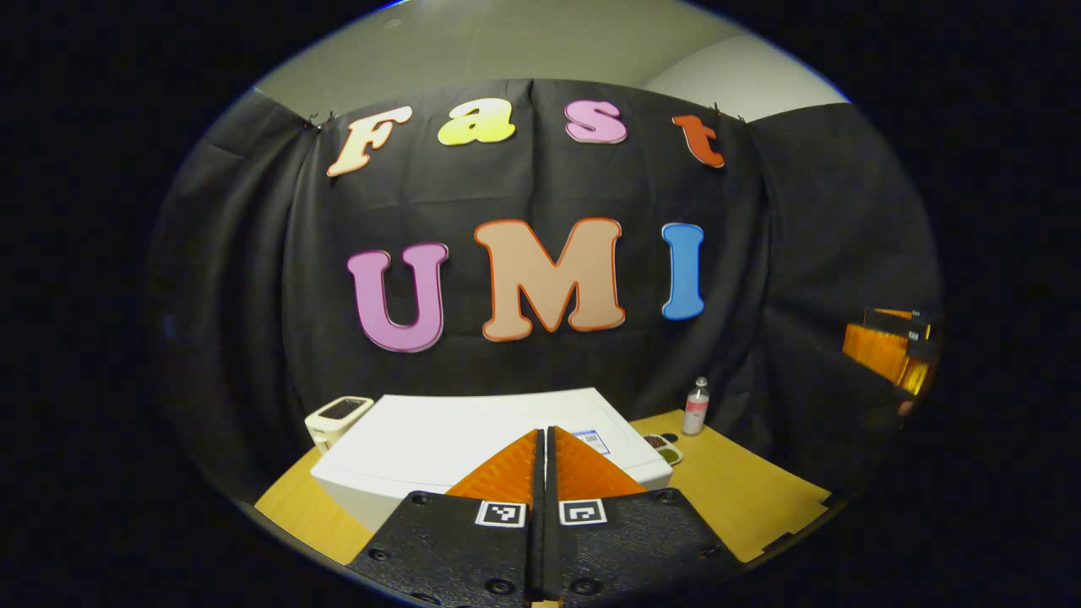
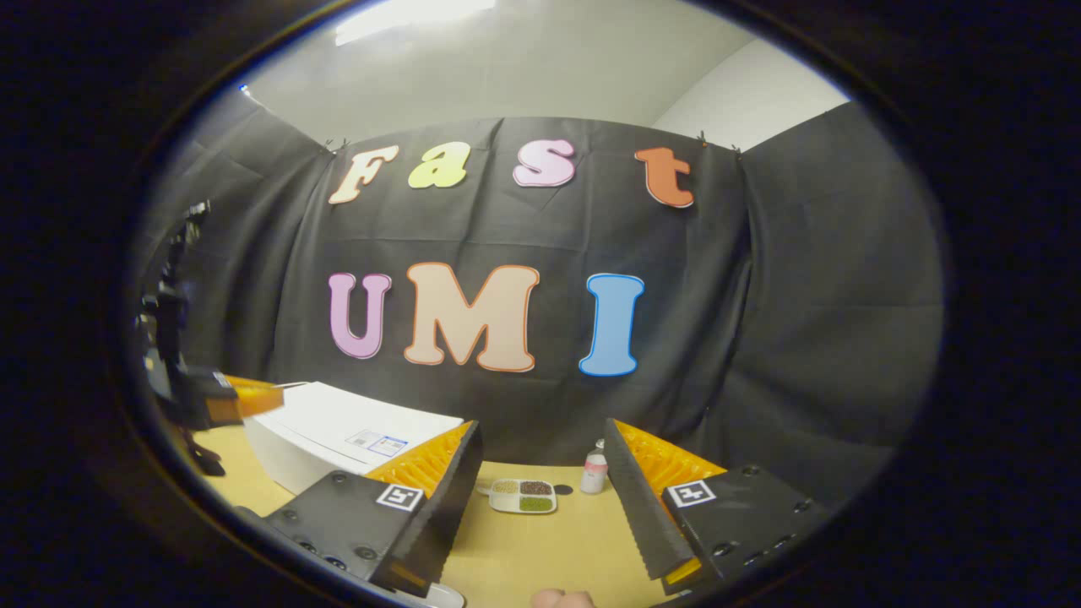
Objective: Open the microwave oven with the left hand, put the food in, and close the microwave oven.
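The white microwave oven (image 1: 473, 447) stands on the wooden table, seen from above in the left gripper view, and its door looks closed. My left gripper (image 1: 545, 447) hovers over its top, shut with nothing between the fingers. In the right gripper view the microwave oven (image 2: 338, 435) sits at the left. A small divided tray of food (image 2: 523, 496) lies on the table ahead of my right gripper (image 2: 540, 469), which is open and empty. The same food tray (image 1: 663, 447) peeks out to the right of the oven. The left gripper (image 2: 241, 397) shows at the far left.
A small bottle (image 2: 595, 473) stands just behind the food tray, also seen as a bottle (image 1: 696, 407) by the wall. A white boxy device (image 1: 338, 418) sits left of the oven. The wooden table (image 1: 743, 498) runs out to the right. Black cloth walls close the back.
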